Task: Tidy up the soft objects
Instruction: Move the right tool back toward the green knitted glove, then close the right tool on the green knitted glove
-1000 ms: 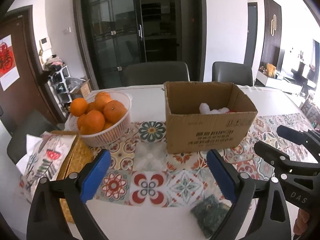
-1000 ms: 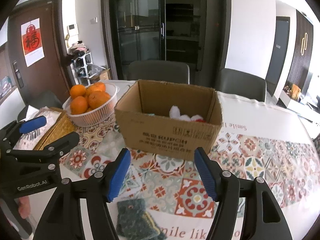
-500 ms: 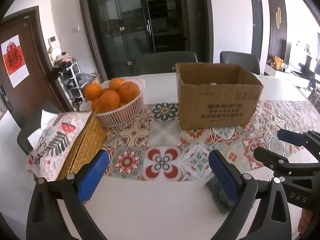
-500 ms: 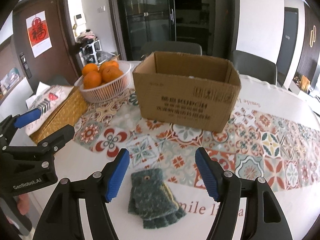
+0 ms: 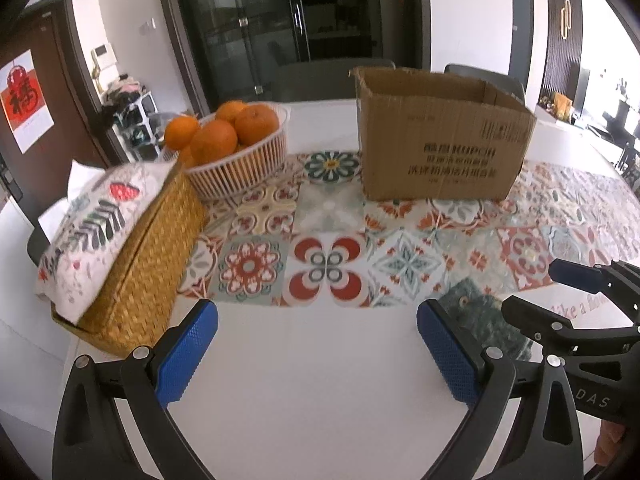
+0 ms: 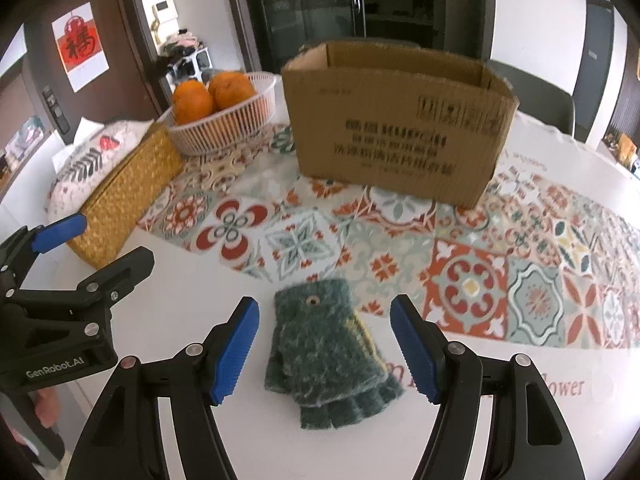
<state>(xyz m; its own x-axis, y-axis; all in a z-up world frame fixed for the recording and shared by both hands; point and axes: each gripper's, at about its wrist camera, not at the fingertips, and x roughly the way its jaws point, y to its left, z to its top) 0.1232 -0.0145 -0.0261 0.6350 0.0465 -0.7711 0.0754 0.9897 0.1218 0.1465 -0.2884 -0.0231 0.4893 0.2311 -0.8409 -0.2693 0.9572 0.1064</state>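
Note:
A dark green knitted glove lies flat on the white table, just between and below the open pads of my right gripper, which hovers over it without touching. In the left wrist view the glove lies to the right, partly hidden behind that gripper's right pad. My left gripper is open and empty over bare table. An open cardboard box stands behind on the patterned runner; it also shows in the left wrist view. Its inside is hidden.
A white basket of oranges stands left of the box. A woven tissue box with a floral cover sits at the left table edge. The patterned runner crosses the table. Chairs stand behind the table.
Both grippers have pulled back and dropped lower toward the table. The right gripper has come down around the glove, and the box's inside has gone out of sight.

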